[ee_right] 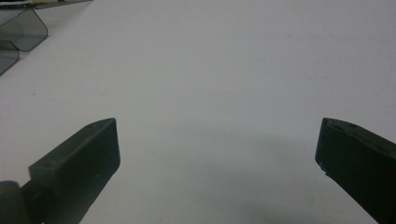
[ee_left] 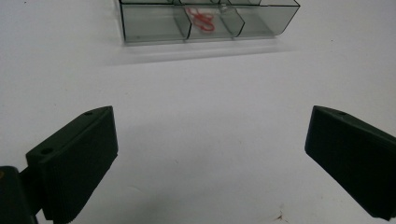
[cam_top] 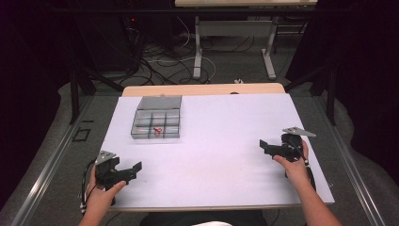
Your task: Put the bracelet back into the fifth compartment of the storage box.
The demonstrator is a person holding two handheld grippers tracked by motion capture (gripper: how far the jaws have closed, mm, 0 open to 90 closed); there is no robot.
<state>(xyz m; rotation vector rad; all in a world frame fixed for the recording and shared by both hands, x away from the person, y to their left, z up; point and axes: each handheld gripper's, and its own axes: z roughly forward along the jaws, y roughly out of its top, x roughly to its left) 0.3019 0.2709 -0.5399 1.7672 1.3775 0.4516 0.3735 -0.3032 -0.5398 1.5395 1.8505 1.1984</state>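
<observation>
1. My left gripper [cam_top: 123,172] sits at about 7 o'clock on the white counter [cam_top: 221,141]; its jaws are spread wide with nothing between them.
2. My right gripper [cam_top: 272,148] sits at about 4 o'clock; its jaws are likewise spread and empty.
3. The clear plastic compartment box [cam_top: 155,123] with its lid swung back stands at about 11 o'clock, well apart from both grippers.
4. A small red looped item [ee_left: 202,20], possibly a rubber band or clip, lies in a middle compartment of the front row; I cannot identify it more closely.
5. Judgement: no handling is under way. The box is untouched and the red item is not gripped; approach, grasp and any transfer all remain to be done.
</observation>
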